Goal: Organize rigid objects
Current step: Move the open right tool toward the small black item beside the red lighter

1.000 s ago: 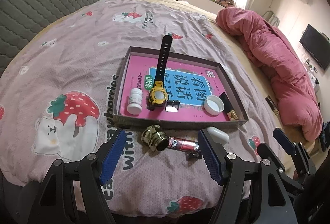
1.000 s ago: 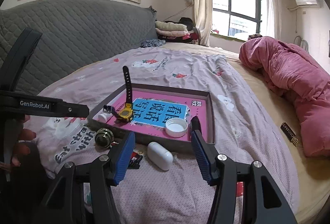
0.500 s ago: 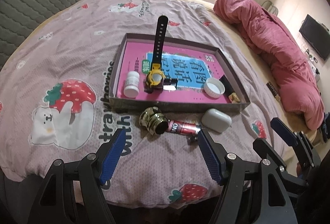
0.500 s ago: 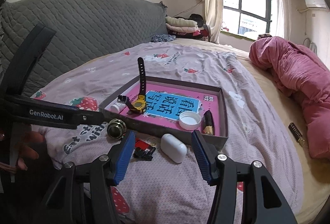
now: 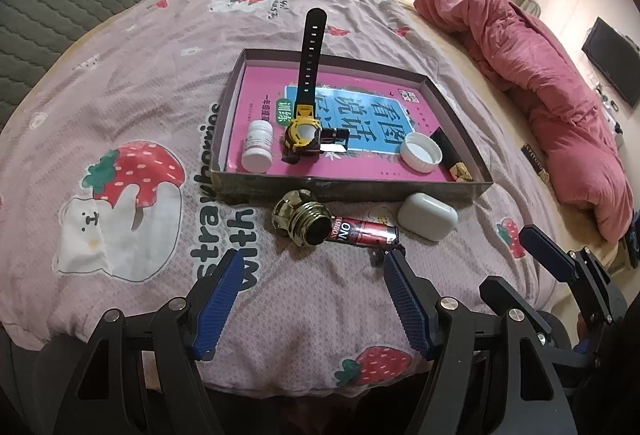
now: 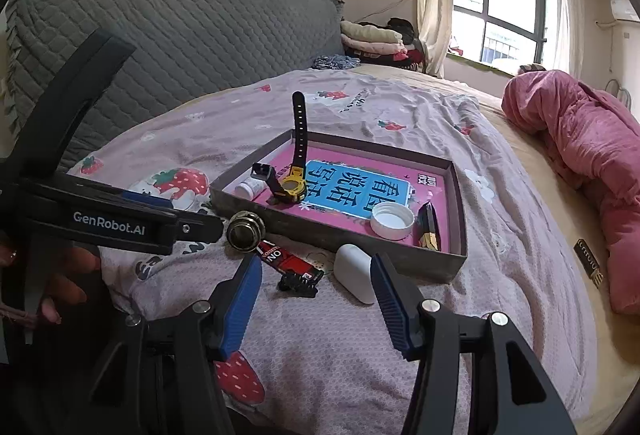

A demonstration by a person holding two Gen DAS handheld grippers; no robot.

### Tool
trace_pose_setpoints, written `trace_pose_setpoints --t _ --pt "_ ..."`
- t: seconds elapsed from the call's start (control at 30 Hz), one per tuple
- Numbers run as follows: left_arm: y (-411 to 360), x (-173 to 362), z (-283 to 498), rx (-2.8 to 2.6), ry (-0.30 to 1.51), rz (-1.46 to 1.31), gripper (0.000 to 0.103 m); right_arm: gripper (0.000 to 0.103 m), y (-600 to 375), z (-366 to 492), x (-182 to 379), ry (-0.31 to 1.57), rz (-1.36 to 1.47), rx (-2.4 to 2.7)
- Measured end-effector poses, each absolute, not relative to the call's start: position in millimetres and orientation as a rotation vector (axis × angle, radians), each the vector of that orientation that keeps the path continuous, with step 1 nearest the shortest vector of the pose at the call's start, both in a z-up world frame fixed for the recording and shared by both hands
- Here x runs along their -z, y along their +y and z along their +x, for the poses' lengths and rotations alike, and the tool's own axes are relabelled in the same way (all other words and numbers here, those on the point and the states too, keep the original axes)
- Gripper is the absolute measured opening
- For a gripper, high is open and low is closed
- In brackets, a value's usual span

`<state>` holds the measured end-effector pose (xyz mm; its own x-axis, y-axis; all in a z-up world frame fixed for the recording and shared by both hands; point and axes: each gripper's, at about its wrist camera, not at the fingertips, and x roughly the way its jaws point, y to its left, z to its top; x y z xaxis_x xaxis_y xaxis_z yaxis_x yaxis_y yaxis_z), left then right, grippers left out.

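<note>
Inside tray (image 5: pixel 456 107): one watch (image 5: pixel 306 131), bottle (image 5: pixel 258 147), cap (image 5: pixel 421 153). Left gripper (image 5: pixel 312 301), right gripper (image 6: pixel 316 297): both spread, empty.

In the left wrist view, the tray (image 5: pixel 352 191) lies on the bed (image 5: pixel 120 83) in the middle of the frame; inside it are a bottle (image 5: pixel 259 146) at left, a watch (image 5: pixel 305 133) beside it, then a cap (image 5: pixel 421 154) at right. Below the tray's near wall lie a round lid (image 5: pixel 302 223), a tube (image 5: pixel 362 233) and a case (image 5: pixel 427 215), left to right. The blanket (image 5: pixel 540 83) lies at the right of the frame.
</note>
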<state>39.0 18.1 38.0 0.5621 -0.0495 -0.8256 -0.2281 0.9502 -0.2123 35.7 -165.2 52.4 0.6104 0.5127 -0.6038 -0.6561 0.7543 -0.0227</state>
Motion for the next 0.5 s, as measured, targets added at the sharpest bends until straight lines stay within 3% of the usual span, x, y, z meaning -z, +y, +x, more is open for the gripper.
trace_pose_setpoints --t 0.5 --pt "19 -20 46 -0.11 1.007 -0.327 0.074 0.056 -157 42 -32 0.66 -0.252 -0.714"
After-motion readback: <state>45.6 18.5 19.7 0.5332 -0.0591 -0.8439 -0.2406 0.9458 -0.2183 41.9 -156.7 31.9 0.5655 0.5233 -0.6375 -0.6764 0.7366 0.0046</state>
